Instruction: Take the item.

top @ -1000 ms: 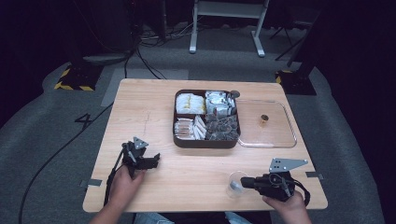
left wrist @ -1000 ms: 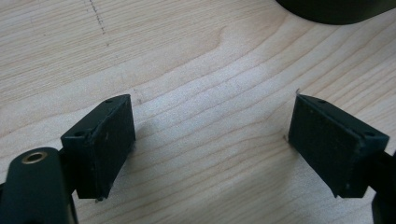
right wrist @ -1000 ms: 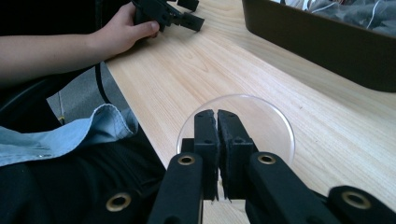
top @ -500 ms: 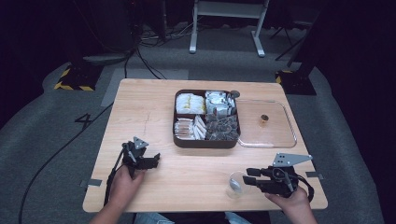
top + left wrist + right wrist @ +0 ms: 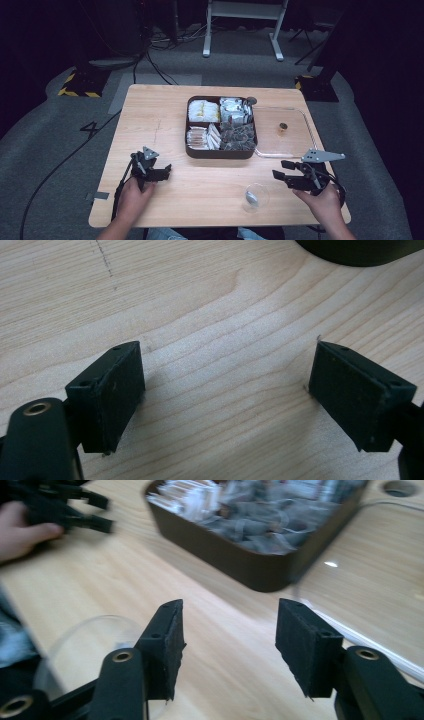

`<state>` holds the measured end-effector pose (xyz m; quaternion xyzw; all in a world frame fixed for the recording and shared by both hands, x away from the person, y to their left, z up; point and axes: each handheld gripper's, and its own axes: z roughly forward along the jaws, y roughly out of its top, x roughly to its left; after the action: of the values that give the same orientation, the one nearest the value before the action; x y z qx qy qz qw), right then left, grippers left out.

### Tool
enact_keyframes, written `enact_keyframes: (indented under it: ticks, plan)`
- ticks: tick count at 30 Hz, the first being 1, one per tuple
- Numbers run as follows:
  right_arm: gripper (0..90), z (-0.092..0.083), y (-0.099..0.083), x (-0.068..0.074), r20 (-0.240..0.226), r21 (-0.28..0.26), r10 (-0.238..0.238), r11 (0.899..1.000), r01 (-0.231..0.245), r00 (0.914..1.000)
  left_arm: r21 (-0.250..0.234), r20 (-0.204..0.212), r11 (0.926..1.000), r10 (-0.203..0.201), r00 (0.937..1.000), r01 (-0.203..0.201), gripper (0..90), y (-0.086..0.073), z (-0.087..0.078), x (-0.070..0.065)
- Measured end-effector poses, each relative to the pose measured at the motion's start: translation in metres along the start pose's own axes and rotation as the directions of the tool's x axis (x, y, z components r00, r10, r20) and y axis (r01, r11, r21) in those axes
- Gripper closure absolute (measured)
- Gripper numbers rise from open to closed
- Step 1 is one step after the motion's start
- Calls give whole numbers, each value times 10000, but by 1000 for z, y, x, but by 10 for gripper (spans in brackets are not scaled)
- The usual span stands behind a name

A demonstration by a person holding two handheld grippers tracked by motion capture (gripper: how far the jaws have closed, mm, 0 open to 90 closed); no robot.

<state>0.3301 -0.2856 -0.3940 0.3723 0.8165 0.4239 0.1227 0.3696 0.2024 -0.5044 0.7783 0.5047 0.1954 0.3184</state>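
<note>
I have the right gripper (image 5: 281,169) near the table's (image 5: 150,115) front right corner, and its 2 jaws have just been opening; they stand apart now with only bare wood between them. The small clear glass cup (image 5: 255,196) sits on the table just to that gripper's left, near the front edge, with something grey inside it that I cannot make out. In the right gripper view the cup (image 5: 85,645) lies low at the left, beside and partly behind the left jaw, outside the gap. The left gripper (image 5: 161,172) rests low over the front left part of the table, its jaws spread wide with nothing between them. Farther back, at the table's middle, stands the dark compartment tray (image 5: 220,152) filled with wrapped packets, and a clear lid (image 5: 292,140) lies flat against its right side, with a small brown knob at its centre.
</note>
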Motion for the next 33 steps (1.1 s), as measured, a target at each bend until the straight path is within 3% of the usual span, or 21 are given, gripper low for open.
enact_keyframes:
  ticks: [2, 6, 10, 15, 22, 25, 29, 33]
  plan:
    - [419, 1, -2, -11, 532, 215, -47, 9998, 35, 9986, 10, -11, 10000, -11, 10000, 11, 150, 0, 0, 0]
    - [404, 3, -7, -21, 984, 461, -35, 9989, -11, 9951, -15, -22, 10000, -23, 10000, 23, 150, -1, -1, 0]
    - [393, 5, -17, -34, 1665, 915, -190, 9958, 37, 9859, -11, -22, 10000, -23, 10000, 23, 149, -1, -1, 0]
    - [372, 7, -38, -53, 2239, 1350, 17, 9903, -327, 9746, 3, -26, 10000, 0, 10000, 0, 148, 0, 0, 0]
    - [309, 9, -64, -73, 2740, 1576, 351, 9842, -809, 9611, 15, -29, 10000, -30, 10000, 30, 148, 1, 1, 0]
    - [292, 12, -75, -77, 2831, 1609, 404, 9830, -890, 9582, 13, -26, 10000, -32, 10000, 32, 148, 1, 1, 0]
    - [275, 13, -82, -81, 2730, 1497, 539, 9839, -977, 9605, 13, -26, 10000, -35, 10000, 35, 148, 1, 1, 0]
    - [194, 18, -91, -83, 2862, 1279, 658, 9861, -1062, 9559, 13, -28, 10000, -33, 10000, 33, 148, 1, 1, 0]
